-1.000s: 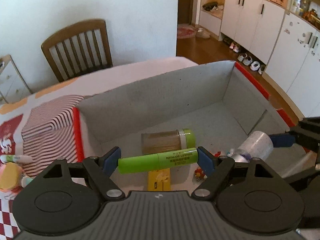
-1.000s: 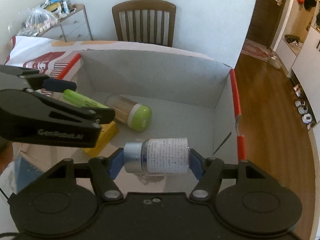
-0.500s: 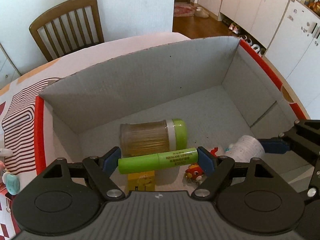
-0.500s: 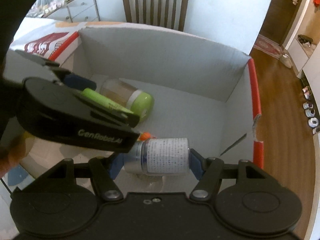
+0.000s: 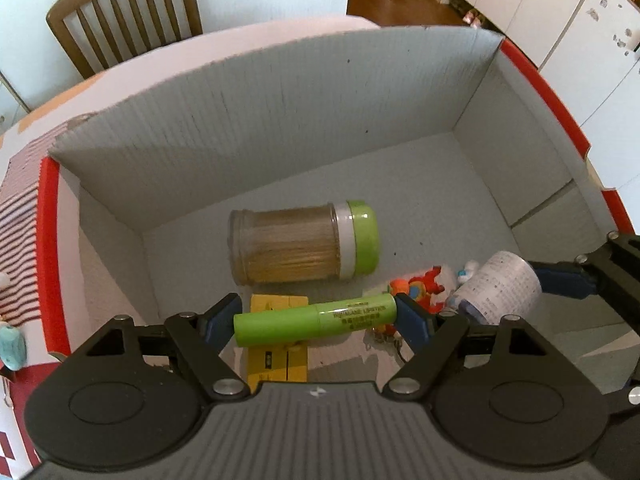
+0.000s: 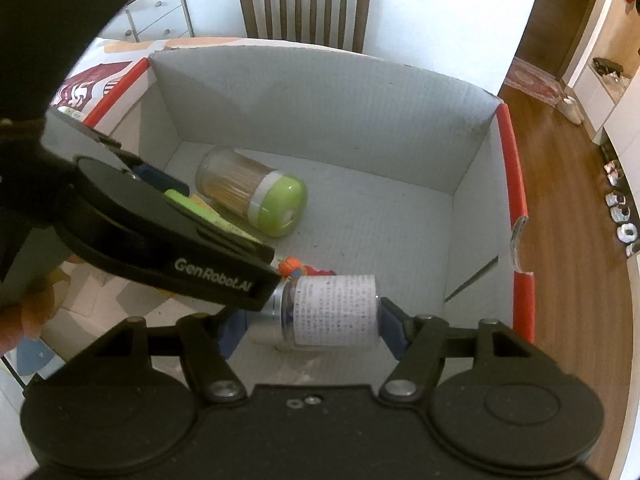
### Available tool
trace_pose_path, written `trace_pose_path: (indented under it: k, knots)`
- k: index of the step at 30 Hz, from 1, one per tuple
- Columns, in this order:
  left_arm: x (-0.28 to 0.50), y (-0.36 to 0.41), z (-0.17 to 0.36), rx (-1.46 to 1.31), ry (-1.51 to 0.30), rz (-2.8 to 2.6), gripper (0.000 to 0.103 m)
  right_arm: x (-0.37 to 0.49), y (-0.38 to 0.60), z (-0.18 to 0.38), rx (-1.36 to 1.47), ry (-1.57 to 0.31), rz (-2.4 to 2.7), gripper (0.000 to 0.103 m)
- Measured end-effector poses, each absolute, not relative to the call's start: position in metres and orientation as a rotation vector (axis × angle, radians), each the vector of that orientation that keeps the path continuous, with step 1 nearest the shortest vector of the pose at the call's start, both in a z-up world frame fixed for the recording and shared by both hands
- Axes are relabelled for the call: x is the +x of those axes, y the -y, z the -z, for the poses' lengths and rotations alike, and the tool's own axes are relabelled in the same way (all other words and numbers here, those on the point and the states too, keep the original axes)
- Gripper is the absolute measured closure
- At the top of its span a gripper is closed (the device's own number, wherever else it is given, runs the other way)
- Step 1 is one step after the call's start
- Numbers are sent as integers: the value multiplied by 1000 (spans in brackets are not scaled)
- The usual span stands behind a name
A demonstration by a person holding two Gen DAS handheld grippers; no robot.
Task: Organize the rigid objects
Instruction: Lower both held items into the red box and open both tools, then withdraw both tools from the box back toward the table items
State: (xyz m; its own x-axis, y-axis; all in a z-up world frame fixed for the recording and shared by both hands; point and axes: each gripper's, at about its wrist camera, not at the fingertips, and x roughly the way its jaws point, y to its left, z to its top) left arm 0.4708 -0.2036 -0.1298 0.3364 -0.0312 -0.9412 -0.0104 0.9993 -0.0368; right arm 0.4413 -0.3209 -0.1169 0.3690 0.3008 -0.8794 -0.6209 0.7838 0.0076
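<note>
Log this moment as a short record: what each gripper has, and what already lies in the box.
Container: grey cardboard box with red rim, top open
Left gripper: shut on a green plastic tube, held crosswise inside the box
Right gripper: jaws have just been opening; white-labelled bottle with silver cap between them; cannot tell if the pads press on it
Already in box: clear jar of wooden sticks with green lid, on its side; flat yellow pack; small orange-red toy
</note>
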Motion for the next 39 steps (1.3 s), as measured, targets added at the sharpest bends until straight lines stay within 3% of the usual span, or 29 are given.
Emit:
trace_pose_path:
  k: [18,23,28,39]
  knots:
    - [460,206,119,-63,-1186,0,17,431,323,100,-346,-988,-630,10]
    - [449,206,105,-58,-1132,3,16,425,326,91,-341,-969,-625,7]
    - [440,206,89,-75,-1076,20,3,418,328,82,-339,-950,-632,7]
    - [408,193,62,-119,-990,41,3,401,333,60,-324,-909,-636,4]
